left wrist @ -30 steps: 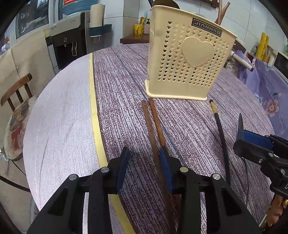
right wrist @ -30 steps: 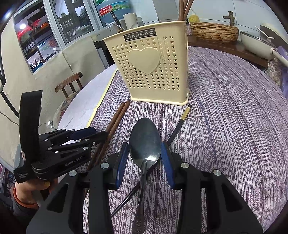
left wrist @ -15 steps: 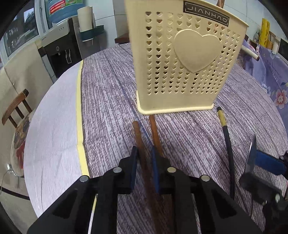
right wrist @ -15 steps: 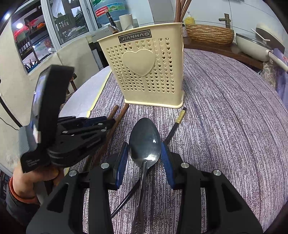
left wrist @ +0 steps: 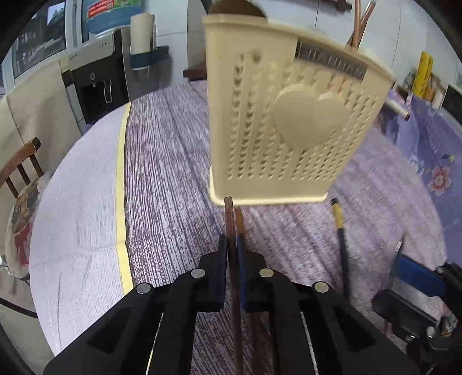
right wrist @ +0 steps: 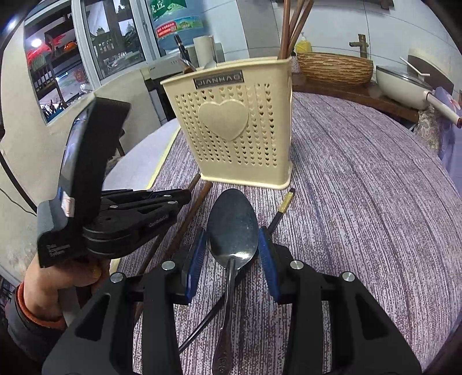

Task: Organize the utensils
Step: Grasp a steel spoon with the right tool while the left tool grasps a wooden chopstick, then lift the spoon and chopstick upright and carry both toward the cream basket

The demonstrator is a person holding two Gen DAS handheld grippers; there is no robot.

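Both hand-held grippers angled downward, side by side.
Left hand-held gripper (left wrist: 232, 245): jaws fully closed, pads clamping a brown chopstick (left wrist: 230, 219); a bare hand (right wrist: 57, 277) with a sleeve cuff grips its handle. Right hand-held gripper (right wrist: 233, 248): jaws partly apart, pads flanking a metal spoon (right wrist: 232, 222).

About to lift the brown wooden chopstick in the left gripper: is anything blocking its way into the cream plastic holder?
Nothing visible lies between the brown wooden chopstick and the cream plastic holder. Its tip sits at the holder's base, so the front wall must be cleared. Brown chopsticks already stand at the holder's right end.
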